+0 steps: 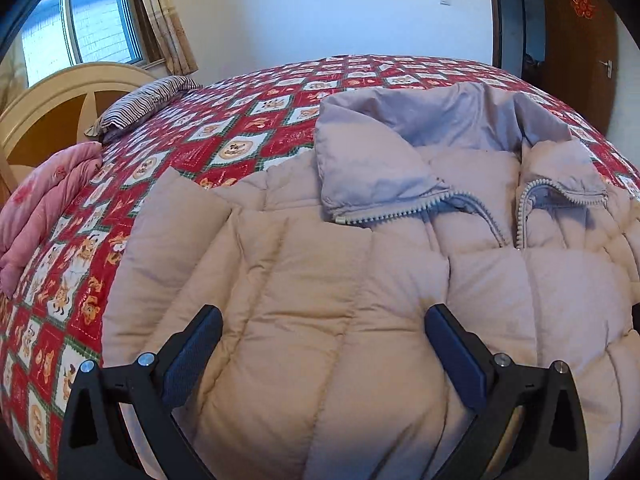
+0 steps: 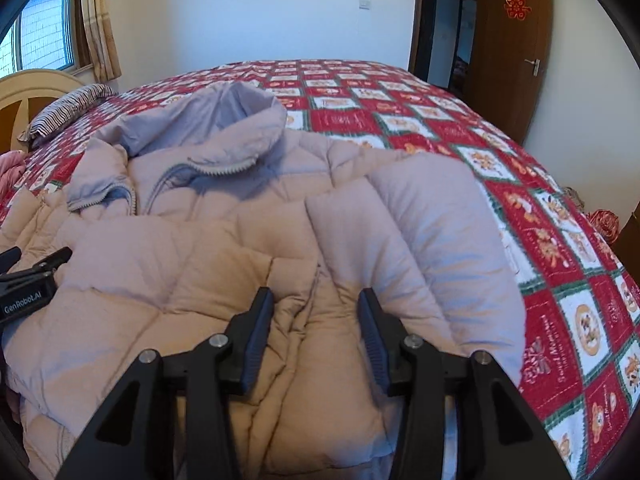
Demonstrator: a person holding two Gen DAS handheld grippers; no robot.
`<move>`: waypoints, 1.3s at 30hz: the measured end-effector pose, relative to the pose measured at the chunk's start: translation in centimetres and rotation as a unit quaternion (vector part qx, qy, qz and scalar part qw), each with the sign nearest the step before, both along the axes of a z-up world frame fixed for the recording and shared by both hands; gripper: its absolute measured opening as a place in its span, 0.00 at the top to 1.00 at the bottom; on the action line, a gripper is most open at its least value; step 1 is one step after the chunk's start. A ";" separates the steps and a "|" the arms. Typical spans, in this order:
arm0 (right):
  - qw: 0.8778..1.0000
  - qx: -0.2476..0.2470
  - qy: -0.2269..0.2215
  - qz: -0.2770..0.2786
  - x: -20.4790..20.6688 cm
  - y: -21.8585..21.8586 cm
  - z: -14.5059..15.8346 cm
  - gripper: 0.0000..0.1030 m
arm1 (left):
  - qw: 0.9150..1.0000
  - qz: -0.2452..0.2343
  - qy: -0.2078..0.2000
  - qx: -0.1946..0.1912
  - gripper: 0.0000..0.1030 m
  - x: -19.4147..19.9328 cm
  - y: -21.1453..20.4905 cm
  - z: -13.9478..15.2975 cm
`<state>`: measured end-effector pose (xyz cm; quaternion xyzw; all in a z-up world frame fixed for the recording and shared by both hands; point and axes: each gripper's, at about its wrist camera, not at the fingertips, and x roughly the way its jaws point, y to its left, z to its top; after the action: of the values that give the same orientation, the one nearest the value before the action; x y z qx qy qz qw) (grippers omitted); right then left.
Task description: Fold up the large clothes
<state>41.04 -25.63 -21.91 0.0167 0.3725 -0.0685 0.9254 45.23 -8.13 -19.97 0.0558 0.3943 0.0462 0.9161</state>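
A pale pink quilted puffer jacket [image 1: 340, 280] lies front up on the bed, collar and hood toward the far side, zipper partly open at the top. It also shows in the right wrist view [image 2: 224, 248], with one sleeve folded in over the body [image 2: 420, 232]. My left gripper [image 1: 322, 324] is open and empty, just above the jacket's lower left part. My right gripper [image 2: 316, 308] is open and empty over the lower right part, beside the folded sleeve. The left gripper's tip [image 2: 36, 268] shows at the left edge of the right wrist view.
The bed has a red patterned bedspread [image 1: 248, 120], also visible in the right wrist view [image 2: 560, 280]. A striped pillow [image 1: 148, 100] and a pink folded quilt [image 1: 44, 208] lie near the cream headboard [image 1: 60, 96]. A wooden door [image 2: 512, 52] stands at the far right.
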 end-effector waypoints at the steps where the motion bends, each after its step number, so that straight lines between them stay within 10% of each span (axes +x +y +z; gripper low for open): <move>1: 1.000 0.002 0.002 0.000 -0.1 -0.1 -0.1 0.54 | 1.000 0.001 0.002 -0.004 0.01 0.1 0.1 -0.2; 17: 1.000 -0.004 0.006 0.003 -0.2 0.1 -0.6 0.50 | 1.000 -0.004 0.009 -0.010 0.01 -0.6 0.5 1.8; 22: 0.999 0.010 0.025 0.037 -0.2 -0.2 0.6 0.29 | 0.998 -0.048 -0.030 -0.027 0.01 -1.3 1.8 7.0; 39: 0.997 0.009 0.014 0.073 13.0 -2.9 7.3 0.26 | 0.997 -0.049 0.032 -0.049 0.01 15.7 2.0 6.6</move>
<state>54.03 -28.54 -14.64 -0.0032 0.3860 0.0025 0.9225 60.93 -6.11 -13.34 0.0317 0.4216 -0.0198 0.9060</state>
